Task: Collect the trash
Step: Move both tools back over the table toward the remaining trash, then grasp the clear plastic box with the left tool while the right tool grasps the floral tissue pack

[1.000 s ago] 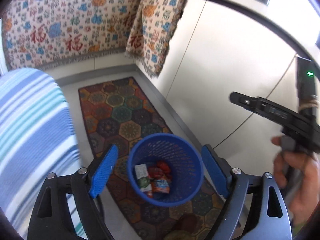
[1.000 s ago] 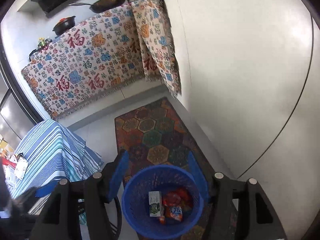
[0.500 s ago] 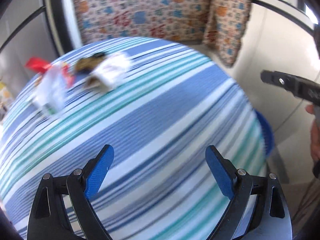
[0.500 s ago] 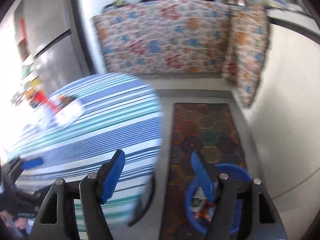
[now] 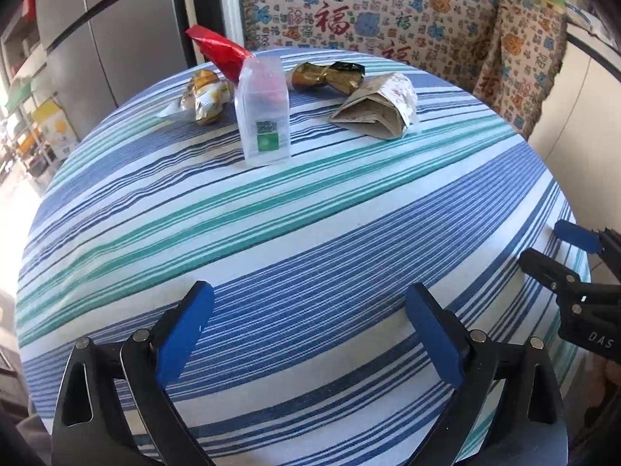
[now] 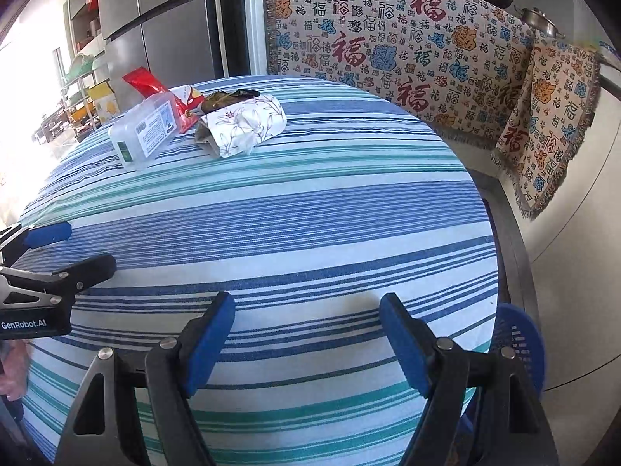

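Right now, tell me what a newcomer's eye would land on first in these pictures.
First, the blue and teal striped tablecloth filling both views. Next, the trash clustered at its far side: a clear plastic container standing upright, a red wrapper behind it, a folded floral paper packet to its right. Both the left gripper and right gripper are open and empty over the near edge.

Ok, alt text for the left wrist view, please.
The open left gripper, holding nothing, hovers over a striped tablecloth. At the far side lie a clear plastic box, a red wrapper, two foil wrappers and a folded paper packet. The right gripper shows at the right edge.
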Tool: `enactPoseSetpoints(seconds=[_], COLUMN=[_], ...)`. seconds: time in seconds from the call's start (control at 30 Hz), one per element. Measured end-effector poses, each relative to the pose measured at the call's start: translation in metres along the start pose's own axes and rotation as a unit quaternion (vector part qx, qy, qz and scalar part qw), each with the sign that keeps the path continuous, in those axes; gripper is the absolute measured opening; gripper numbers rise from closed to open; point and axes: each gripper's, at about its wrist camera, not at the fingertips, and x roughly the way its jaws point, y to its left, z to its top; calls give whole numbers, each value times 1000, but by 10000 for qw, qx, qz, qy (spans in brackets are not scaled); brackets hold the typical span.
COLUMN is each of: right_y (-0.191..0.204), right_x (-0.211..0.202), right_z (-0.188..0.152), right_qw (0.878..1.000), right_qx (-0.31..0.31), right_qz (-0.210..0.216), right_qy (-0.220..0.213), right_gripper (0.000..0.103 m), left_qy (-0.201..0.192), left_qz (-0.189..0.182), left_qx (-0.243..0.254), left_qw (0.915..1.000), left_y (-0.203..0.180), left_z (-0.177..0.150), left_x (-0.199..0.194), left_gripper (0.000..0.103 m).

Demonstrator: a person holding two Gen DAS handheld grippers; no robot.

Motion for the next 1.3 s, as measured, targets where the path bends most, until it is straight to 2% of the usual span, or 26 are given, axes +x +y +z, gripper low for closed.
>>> enactPoseSetpoints(seconds=[0.07,0.3,0.53,0.63,0.73,0.9,0.93,1.0,1.03,1.07,1.1,1.17,1.3], right_y=[-3,-1,1,0,0,1,1,2,1,1,0,0,1], right_x=[4,16,20,20,19,18,18,18,18,18,18,19,19], right_z=[3,12,18,18,19,18,17,17,17,17,17,17,17], right_qw=[10000,9999,9998,9998,9998,9999,9999,9999,9999,9999,9999,9999,9999], right_qx=[42,121,116,122,125,108,111,115,115,110,107,105,108], right_qz=[-29,-82,-77,-83,-65,-75,-71,-71,-68,-73,-75,-75,-72], right_qy=[6,1,127,116,116,103,104,105,105,103,104,103,105], right_gripper=[81,89,91,91,91,91,91,91,91,91,91,91,91], left_qy=[28,34,31,-16,-240,-379,-335,-293,-247,-193,-133,-111,-15], left_qz=[18,-5,4,-108,-95,-37,-5,-76,-132,-209,-195,-341,-1078], left_qx=[-1,-8,-31,-80,-172,-308,-315,-307,-280,-245,-236,-401,-1028], left_qw=[10000,10000,10000,9999,9995,9988,9989,9991,9992,9993,9994,9986,9888], left_y=[1,2,3,6,15,31,32,32,32,32,31,39,66], left_z=[-2,-3,-3,-1,12,68,80,95,100,104,104,102,79], left_x=[0,-2,-3,-6,-15,-9,-2,11,17,22,27,26,-1], left_gripper=[103,103,103,102,101,101,99,86,73,47,37,32,32])
